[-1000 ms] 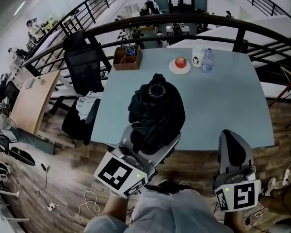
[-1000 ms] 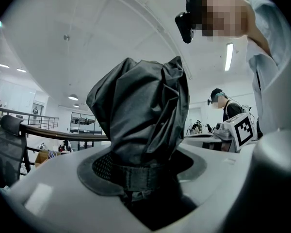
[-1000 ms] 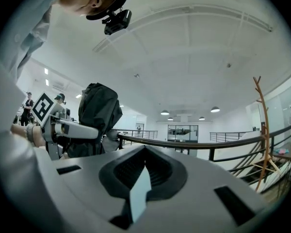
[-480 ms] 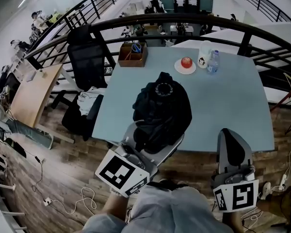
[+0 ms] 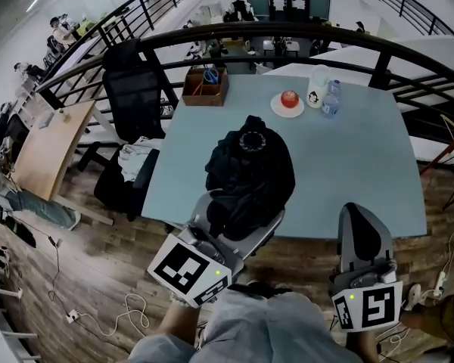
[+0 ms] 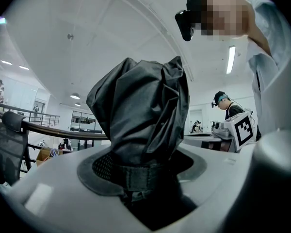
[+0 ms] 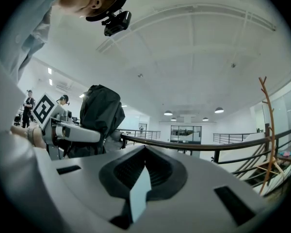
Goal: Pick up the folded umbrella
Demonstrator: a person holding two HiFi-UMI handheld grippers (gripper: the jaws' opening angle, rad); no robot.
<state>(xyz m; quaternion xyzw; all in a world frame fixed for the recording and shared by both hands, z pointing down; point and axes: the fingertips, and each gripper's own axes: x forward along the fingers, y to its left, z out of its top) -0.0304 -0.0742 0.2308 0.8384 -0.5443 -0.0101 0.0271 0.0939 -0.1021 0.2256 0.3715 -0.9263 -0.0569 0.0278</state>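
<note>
Gripping the black folded umbrella (image 5: 250, 169) by its strapped lower end, our left gripper (image 5: 237, 221) has its jaws clamped on the bunched fabric — the bundle stands upright out of them, seen from the head view over the near edge of the pale blue-grey table (image 5: 356, 157). Our right gripper (image 5: 365, 229) hangs to the side, apart from the umbrella, jaws pressed together on nothing — it too points upward.

The lower end of the folded umbrella (image 6: 140, 110) is hidden between the fingers (image 6: 53, 188) of the left gripper (image 6: 143, 178).
</note>
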